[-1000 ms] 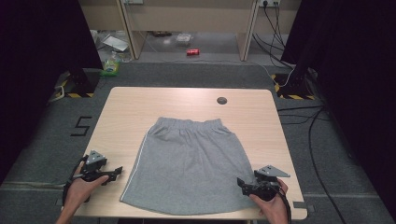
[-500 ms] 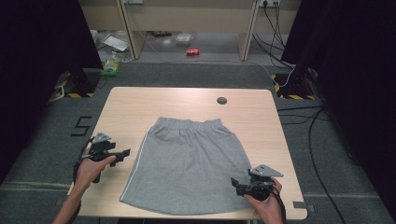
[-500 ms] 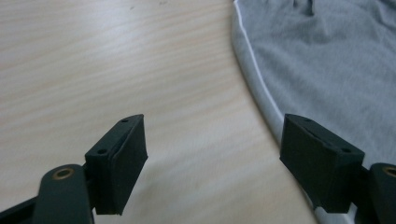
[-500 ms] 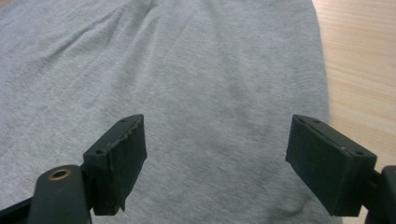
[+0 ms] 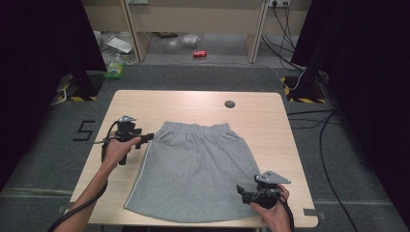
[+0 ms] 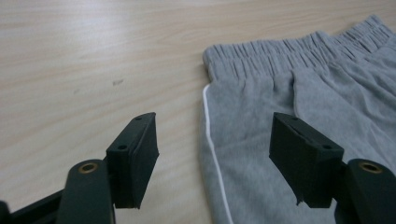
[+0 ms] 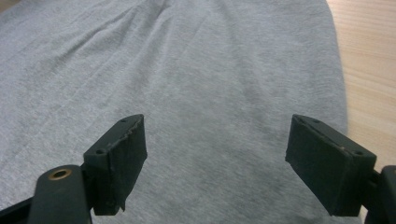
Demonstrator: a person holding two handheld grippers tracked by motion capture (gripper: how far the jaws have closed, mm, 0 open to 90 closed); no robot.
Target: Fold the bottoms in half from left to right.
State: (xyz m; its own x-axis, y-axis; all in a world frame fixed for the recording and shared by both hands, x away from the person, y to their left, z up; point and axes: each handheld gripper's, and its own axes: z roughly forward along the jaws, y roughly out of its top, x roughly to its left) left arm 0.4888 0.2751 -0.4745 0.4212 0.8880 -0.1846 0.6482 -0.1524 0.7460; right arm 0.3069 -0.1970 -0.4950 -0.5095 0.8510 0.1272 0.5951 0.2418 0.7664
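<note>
Right now your grey shorts (image 5: 193, 169) lie flat on the light wooden counter (image 5: 261, 116), waistband toward the far edge and hems toward you, spread smooth with only faint creases. In the left gripper view the gathered elastic waistband (image 6: 261, 60) shows its ribbed folds, and a thin white stripe (image 6: 211, 135) runs down the side seam at the edge of the cloth. Your left claw (image 5: 147, 137) sits at the near-left corner of the waistband, pointing across toward the fabric; its jaws have just been closing but are spread apart, one over bare counter, the other over the grey cloth, with the striped edge lying between them and neither pad pressing on it. Whether the lower jaw tips brush the fabric you cannot tell from these views. Your right claw (image 5: 240, 190) is at the near-right part of the shorts, just inside the hem, aimed across the cloth; its jaws stand wide apart above the grey fabric and pinch nothing. In the right gripper view the right edge of the shorts (image 7: 336, 93) curves down beside a strip of bare counter.
</note>
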